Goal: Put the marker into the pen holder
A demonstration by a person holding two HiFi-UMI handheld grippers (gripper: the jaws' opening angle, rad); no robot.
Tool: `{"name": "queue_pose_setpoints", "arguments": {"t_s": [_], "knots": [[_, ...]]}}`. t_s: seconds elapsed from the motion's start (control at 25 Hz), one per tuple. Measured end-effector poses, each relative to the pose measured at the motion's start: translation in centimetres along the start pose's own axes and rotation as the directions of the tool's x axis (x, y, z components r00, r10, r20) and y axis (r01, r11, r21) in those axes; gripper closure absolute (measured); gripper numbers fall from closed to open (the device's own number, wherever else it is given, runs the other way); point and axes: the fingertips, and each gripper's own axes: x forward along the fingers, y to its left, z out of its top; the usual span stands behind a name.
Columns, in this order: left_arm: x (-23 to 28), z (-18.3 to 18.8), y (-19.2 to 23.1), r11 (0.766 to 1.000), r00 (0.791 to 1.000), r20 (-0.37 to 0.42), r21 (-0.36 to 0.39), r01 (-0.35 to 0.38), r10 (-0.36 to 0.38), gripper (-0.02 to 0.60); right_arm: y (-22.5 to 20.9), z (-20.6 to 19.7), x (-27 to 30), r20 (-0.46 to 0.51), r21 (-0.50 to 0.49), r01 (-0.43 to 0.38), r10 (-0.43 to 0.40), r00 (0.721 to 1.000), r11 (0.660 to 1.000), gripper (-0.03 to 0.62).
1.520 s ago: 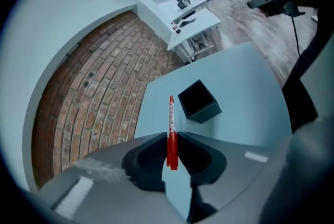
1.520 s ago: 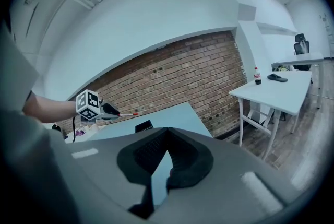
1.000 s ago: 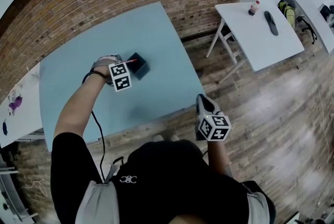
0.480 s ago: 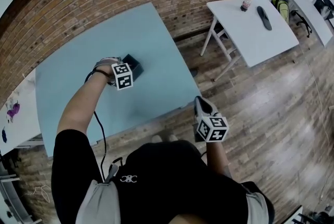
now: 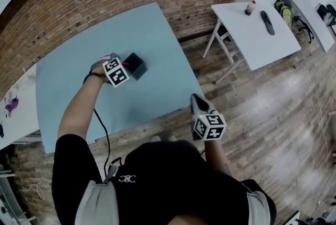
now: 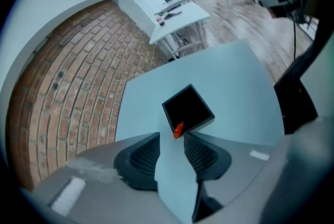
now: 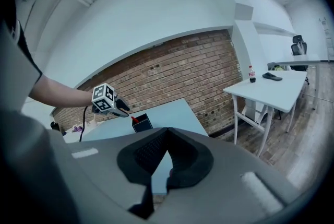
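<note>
The jaws of the left gripper have just been opening and now stand wide apart, with nothing between them. The red-tipped marker is seen inside the black pen holder on the blue table, its end leaning on the near rim. The placement is judged done, with only withdrawal left. The right gripper is held closed and empty, well apart.
</note>
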Motion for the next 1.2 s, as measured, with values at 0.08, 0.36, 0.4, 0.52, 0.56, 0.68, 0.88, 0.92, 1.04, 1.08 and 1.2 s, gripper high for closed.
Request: {"name": "queue_pose_setpoints", "arguments": {"t_s": [0.08,0.36,0.4,0.52,0.56,0.68,0.88,0.92,1.04,1.08,1.2], "knots": [[-1.3,-0.5,0.1,0.986,0.995,0.104,-0.164,0.015,0.002,0.425,1.0,0.5,0.6,0.004,-0.02,-0.024,0.024,1.0,0.999,0.589],[-7.1,-4.2,-0.8,0.778,0.922,0.347,-0.622,0.089,0.172,0.454,4.7,2.9,3.1,0.014,-0.108,-0.117,0.119,0.993,0.987,0.589],[-7.7,-4.8,-1.4,0.752,0.913,0.359,-0.652,0.098,0.193,0.457,5.2,3.3,3.4,0.019,-0.122,-0.128,0.131,0.991,0.984,0.589],[-9.4,-6.3,-3.4,0.677,0.884,0.392,-0.725,0.127,0.254,0.477,6.7,4.3,4.6,0.028,-0.16,-0.158,0.165,0.986,0.974,0.589],[-10.0,-6.8,-3.9,0.65,0.875,0.4,-0.747,0.139,0.272,0.484,7.2,4.4,5.0,0.028,-0.172,-0.169,0.176,0.984,0.971,0.589],[-11.7,-7.9,-4.8,0.558,0.848,0.422,-0.808,0.191,0.321,0.494,8.5,4.6,6.2,0.019,-0.203,-0.195,0.203,0.979,0.959,0.589],[-14.7,-9.0,-5.5,0.486,0.801,0.418,-0.854,0.186,0.428,0.528,9.9,4.9,7.5,-0.002,-0.243,-0.22,0.226,0.974,0.945,0.589],[-15.3,-8.8,-5.6,0.485,0.791,0.42,-0.856,0.181,0.446,0.544,10.1,5.1,7.7,-0.003,-0.244,-0.224,0.231,0.973,0.944,0.589],[-16.5,-8.0,-6.8,0.49,0.766,0.455,-0.846,0.212,0.454,0.552,10.7,5.5,8.3,0.005,-0.253,-0.236,0.245,0.969,0.938,0.589],[-16.8,-7.7,-7.2,0.492,0.759,0.468,-0.841,0.224,0.453,0.553,10.8,5.6,8.4,0.01,-0.26,-0.239,0.25,0.968,0.936,0.589],[-17.7,-6.9,-8.3,0.506,0.749,0.478,-0.833,0.223,0.458,0.571,10.6,5.7,8.4,0.02,-0.253,-0.249,0.263,0.965,0.935,0.589]]}}
